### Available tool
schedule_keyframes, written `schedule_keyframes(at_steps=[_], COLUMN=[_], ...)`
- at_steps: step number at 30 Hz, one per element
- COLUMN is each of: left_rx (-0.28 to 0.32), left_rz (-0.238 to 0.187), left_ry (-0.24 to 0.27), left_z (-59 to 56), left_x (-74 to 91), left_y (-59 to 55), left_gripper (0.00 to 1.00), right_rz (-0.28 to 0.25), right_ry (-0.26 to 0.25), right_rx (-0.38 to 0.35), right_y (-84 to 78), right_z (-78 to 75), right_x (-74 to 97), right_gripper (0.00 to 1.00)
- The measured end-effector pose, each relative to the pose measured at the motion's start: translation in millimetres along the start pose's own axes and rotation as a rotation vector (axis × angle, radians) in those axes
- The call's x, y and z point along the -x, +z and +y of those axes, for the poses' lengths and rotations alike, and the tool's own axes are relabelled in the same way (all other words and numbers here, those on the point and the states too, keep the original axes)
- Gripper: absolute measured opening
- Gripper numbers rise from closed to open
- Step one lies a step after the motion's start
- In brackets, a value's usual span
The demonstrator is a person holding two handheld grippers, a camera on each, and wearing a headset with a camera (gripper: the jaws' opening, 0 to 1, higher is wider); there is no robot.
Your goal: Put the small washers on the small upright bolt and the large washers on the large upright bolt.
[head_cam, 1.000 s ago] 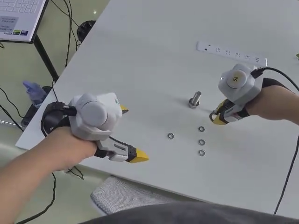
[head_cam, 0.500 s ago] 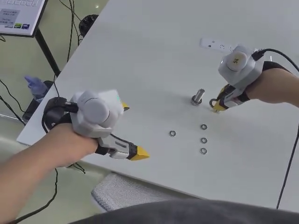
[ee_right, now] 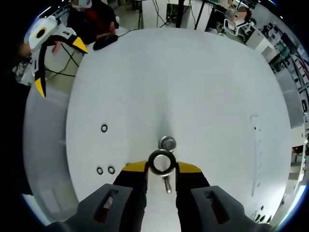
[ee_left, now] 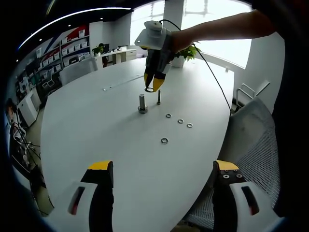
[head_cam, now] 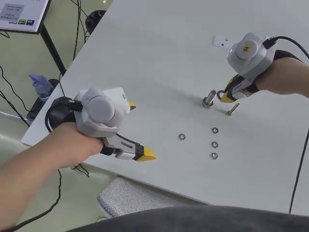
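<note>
As right gripper (head_cam: 223,98) pinches large washer (ee_right: 150,163), small bolt (head_cam: 232,109) stands beside

1. A broad white surface (head_cam: 145,53) stands in an open office, with a white power strip (head_cam: 219,40) on it.
2. A grey mesh chair (head_cam: 128,200) sits at its near edge.
3. Bright windows (ee_left: 217,21) light the far side, and shelves (ee_left: 67,41) line one wall.
4. Cables (head_cam: 12,104) trail over the glossy floor (head_cam: 21,58).

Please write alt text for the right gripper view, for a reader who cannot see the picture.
The right gripper holds a large washer between its yellow jaw tips, close beside the top of the large upright bolt on a white table. Three small washers lie to the left; the open left gripper is at the upper left.
</note>
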State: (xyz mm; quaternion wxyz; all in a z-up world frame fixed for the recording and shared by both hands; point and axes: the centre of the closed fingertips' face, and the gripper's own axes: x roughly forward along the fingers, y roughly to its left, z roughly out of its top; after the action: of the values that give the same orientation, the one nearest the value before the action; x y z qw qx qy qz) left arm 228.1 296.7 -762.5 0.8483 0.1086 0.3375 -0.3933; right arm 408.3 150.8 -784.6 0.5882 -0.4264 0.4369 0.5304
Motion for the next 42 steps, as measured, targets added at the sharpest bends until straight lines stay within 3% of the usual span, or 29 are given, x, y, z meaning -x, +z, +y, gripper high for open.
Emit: schedule_keyframes(at_steps=[10, 18, 25, 39, 42], left_rx=[-0.002, 0.006, 0.009, 0.024, 0.020], left_rz=[0.001, 0.005, 0.005, 0.003, 0.009], left_ry=[-0.006, -0.002, -0.002, 0.007, 0.005], left_z=[0.3, 5.8, 6.7, 7.6, 6.7], left_x=[-1.9, 0.9, 2.0, 2.1, 1.9], left_y=[1.9, 1.3, -3.4, -3.7, -3.8], left_gripper=[0.85, 0.84, 0.84, 0.84, 0.84], right_rz=[-0.010, 0.012, 0.041, 0.033, 0.039], right_ry=[-0.003, -0.007, -0.003, -0.001, 0.002], right_rx=[0.005, 0.021, 0.023, 0.018, 0.018], right_y=[13.7, 15.1, 10.2, 5.0, 0.8], right_z=[-7.5, -8.3, -8.5, -16.2, -17.9], right_x=[-10.9, -21.2, -29.8, -47.9, -60.2], right_gripper=[0.21, 0.21, 0.21, 0.22, 0.22])
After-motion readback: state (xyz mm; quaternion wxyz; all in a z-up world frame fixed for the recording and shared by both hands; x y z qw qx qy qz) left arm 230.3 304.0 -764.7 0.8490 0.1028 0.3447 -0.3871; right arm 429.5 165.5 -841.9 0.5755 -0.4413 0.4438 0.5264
